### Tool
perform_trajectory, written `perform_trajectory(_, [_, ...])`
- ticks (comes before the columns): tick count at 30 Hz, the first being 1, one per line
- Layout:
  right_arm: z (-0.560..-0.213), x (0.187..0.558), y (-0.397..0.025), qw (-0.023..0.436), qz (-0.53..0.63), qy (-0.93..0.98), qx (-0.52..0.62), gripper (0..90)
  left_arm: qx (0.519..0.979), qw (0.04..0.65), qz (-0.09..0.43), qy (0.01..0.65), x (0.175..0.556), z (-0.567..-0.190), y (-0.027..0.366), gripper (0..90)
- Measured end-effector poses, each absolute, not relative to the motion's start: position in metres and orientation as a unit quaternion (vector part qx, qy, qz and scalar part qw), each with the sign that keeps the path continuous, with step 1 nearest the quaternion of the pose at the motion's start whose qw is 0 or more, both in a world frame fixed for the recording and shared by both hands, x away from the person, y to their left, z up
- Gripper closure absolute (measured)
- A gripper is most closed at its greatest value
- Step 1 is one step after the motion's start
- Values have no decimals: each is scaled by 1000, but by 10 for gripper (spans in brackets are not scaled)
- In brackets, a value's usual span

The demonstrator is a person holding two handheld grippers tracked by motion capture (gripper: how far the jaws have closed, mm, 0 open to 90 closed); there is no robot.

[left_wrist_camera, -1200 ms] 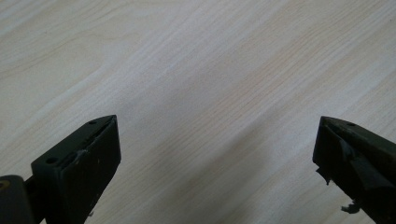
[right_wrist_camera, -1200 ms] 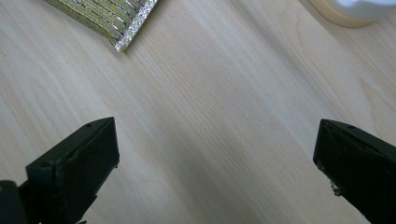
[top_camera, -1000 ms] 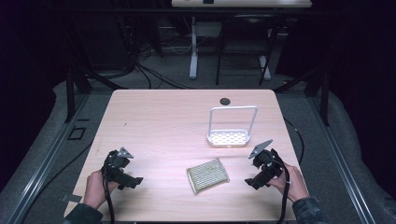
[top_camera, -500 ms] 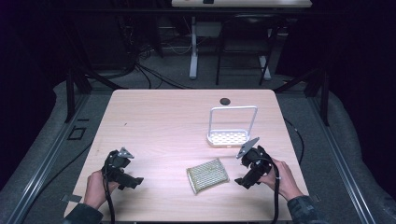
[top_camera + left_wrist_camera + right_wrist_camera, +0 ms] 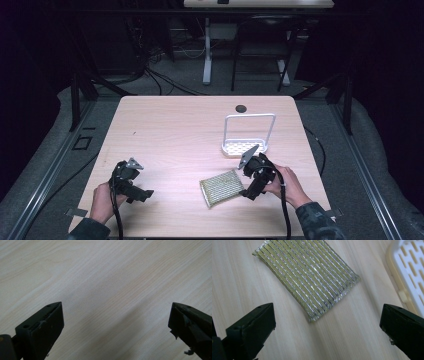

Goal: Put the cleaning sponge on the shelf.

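Slippage is the likely risk: the scouring pad [image 5: 222,187] lies flat on the worktop [image 5: 175,135], near the white rack [image 5: 248,135]. The right gripper [image 5: 248,192] is held beside the pad, jaws spread; the left gripper [image 5: 142,195], well apart, likewise spread.

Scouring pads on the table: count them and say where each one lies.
1. The scouring pad lies flat near the table's front edge, just left of the right gripper, whose fingers are spread. The white rack behind it holds none that I can see.

Black claws [image 5: 248,192], trailing cables, dark patterned sleeve [image 5: 317,225].
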State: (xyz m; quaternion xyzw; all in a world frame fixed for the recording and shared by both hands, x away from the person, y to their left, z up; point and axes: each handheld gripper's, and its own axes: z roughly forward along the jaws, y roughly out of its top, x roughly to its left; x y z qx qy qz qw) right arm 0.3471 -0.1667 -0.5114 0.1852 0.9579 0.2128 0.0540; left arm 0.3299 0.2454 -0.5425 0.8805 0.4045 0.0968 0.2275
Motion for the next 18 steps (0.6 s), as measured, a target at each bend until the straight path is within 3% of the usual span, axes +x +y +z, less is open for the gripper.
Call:
perform_trajectory(8, [-525,358,-137,19,204,969,135,0,881,228,95,403,330,-543,246,3])
perform_trajectory(18, [-536,364,-116,16,196,975,106,0,882,227,97,402,330,-542,246,3])
